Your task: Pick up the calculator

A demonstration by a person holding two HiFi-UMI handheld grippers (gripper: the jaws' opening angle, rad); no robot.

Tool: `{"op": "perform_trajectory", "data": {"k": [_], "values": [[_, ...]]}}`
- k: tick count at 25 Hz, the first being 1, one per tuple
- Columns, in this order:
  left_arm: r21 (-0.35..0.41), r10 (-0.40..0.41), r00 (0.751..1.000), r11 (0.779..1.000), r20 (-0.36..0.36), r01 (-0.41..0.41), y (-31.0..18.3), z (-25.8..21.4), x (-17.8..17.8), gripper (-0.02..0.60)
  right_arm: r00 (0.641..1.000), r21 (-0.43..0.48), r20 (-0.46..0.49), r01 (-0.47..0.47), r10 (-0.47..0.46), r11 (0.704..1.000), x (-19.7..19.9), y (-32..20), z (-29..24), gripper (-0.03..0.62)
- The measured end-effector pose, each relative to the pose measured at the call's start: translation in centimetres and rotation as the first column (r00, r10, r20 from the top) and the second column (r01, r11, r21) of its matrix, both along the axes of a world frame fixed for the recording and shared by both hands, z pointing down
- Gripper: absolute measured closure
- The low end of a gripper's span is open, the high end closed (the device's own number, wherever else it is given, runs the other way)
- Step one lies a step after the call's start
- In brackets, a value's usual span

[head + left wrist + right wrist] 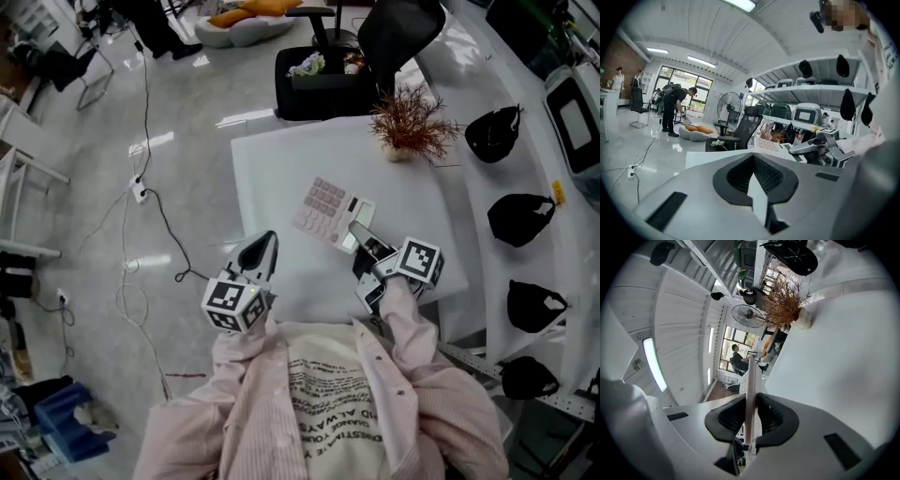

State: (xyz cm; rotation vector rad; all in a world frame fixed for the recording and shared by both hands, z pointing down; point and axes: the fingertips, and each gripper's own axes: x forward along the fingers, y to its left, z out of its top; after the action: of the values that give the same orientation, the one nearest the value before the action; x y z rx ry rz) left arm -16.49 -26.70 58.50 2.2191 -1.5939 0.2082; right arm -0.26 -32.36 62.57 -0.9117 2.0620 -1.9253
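A pale pink calculator (323, 211) with a small screen hangs tilted over the white table (281, 159). My right gripper (361, 234) is shut on its near end. In the right gripper view the calculator (752, 390) shows edge-on, pinched between the black pads of that gripper (751, 420). My left gripper (262, 246) is off the table's near-left corner, pointing forward with its jaws together and nothing in them. The left gripper view looks past its own closed tips (753, 157) across the tabletop, where the right gripper (811, 147) holds the calculator (771, 144).
A reddish dried plant in a small pot (410, 127) stands at the table's far right. A black office chair (366, 56) sits behind the table. Black caps (520, 220) lie on the shelf to the right. Cables (141, 187) trail over the floor at left.
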Motion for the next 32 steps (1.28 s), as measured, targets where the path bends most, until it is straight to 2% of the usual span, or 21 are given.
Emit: {"op": "perform_trajectory", "data": {"k": [16,32], "values": [[0.079,0.0,0.999,0.997,0.038,-0.003,1.3,-2.9,-1.1,0.58,0.996,0.04,0.042,-0.078,0.076,0.996,1.8,2.2,-3.1,0.54],[0.096,0.007,0.998,0.995,0.054,-0.012,1.4,-3.5,-1.2,0.58,0.995,0.049,0.034,-0.092,0.091,0.995,2.0,2.6,-3.4,0.54]]}}
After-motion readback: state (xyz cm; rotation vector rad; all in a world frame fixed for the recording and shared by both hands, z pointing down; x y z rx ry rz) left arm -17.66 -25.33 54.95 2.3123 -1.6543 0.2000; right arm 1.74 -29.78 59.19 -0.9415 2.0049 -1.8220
